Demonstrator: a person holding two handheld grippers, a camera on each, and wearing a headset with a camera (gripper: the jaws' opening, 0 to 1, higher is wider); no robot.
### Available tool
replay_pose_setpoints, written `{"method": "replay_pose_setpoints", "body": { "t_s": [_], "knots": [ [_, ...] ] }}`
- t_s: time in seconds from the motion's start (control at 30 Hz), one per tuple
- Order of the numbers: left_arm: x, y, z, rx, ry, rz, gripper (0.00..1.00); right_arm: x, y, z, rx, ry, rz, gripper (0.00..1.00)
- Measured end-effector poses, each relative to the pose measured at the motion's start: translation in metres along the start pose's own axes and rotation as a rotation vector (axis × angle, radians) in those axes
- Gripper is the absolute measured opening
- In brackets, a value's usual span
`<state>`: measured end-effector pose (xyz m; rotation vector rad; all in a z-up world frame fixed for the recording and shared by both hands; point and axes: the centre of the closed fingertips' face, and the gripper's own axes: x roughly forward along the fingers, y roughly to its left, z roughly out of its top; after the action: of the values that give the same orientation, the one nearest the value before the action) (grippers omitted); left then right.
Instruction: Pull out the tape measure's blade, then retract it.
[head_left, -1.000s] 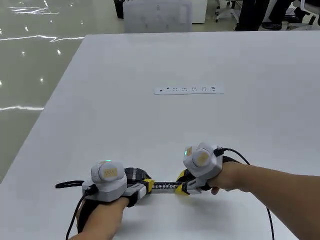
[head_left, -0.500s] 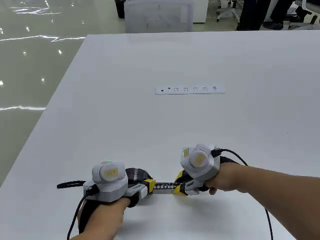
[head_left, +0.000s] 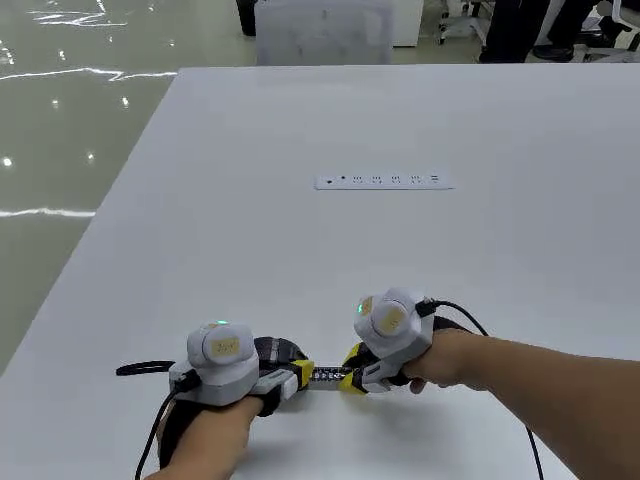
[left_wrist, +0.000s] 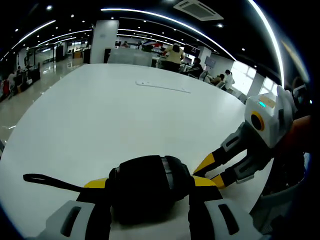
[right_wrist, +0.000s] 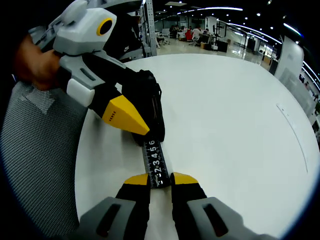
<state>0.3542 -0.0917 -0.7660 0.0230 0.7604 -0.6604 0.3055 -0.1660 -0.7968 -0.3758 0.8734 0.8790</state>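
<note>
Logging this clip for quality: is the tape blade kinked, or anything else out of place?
Nothing stands out. The dark numbered blade runs straight from the black tape measure case in the left hand-held gripper to the right hand-held gripper pinching its end; the black strap lies loose on the white table.

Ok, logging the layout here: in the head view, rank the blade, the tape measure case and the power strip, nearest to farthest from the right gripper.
1. The blade, pinched by the right gripper itself.
2. The tape measure case, just to its left.
3. The power strip, far up the table, mid-width.
</note>
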Motion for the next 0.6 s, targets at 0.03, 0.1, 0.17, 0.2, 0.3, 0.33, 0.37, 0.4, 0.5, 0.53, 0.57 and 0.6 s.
{"method": "replay_pose_setpoints", "body": {
  "t_s": [0.03, 0.1, 0.17, 0.2, 0.3, 0.33, 0.37, 0.4, 0.5, 0.53, 0.57, 0.6],
  "knots": [
    [0.0, 0.0, 0.0, 0.001, 0.0, -0.001, 0.59, 0.0, 0.001, 0.001, -0.001, -0.001, 0.0, 0.14],
    [-0.002, -0.001, -0.002, 0.002, 0.002, -0.007, 0.59, 0.001, 0.002, 0.002, 0.001, 0.0, -0.001, 0.14],
    [-0.003, -0.001, -0.002, 0.006, 0.001, -0.008, 0.59, 0.002, 0.003, 0.003, -0.002, 0.001, -0.005, 0.14],
    [-0.002, -0.001, -0.002, 0.005, 0.0, -0.006, 0.59, 0.002, 0.003, 0.004, -0.002, 0.002, -0.007, 0.14],
    [0.0, 0.0, 0.0, 0.003, -0.006, 0.0, 0.59, 0.003, 0.002, 0.006, -0.004, 0.009, -0.013, 0.14],
    [0.0, 0.0, 0.0, 0.004, -0.006, 0.0, 0.59, 0.004, 0.002, 0.006, -0.009, 0.012, -0.012, 0.14],
    [-0.001, 0.0, 0.0, 0.003, -0.007, 0.0, 0.59, 0.004, 0.002, 0.006, -0.011, 0.013, -0.011, 0.14],
    [-0.001, 0.0, 0.0, 0.002, -0.006, -0.001, 0.59, 0.005, 0.002, 0.007, -0.015, 0.013, -0.009, 0.14],
    [-0.001, 0.0, 0.0, 0.0, -0.005, -0.002, 0.59, 0.007, 0.003, 0.01, -0.009, 0.001, -0.011, 0.14],
    [-0.001, 0.0, 0.0, 0.0, -0.005, -0.002, 0.59, 0.008, 0.003, 0.011, -0.008, 0.001, -0.012, 0.14],
    [-0.001, 0.0, 0.0, -0.002, -0.004, -0.002, 0.59, 0.009, 0.004, 0.012, -0.008, -0.001, -0.011, 0.14],
    [-0.001, 0.0, 0.0, -0.002, -0.004, -0.003, 0.59, 0.01, 0.004, 0.013, -0.011, -0.002, -0.012, 0.14]
  ]
}}
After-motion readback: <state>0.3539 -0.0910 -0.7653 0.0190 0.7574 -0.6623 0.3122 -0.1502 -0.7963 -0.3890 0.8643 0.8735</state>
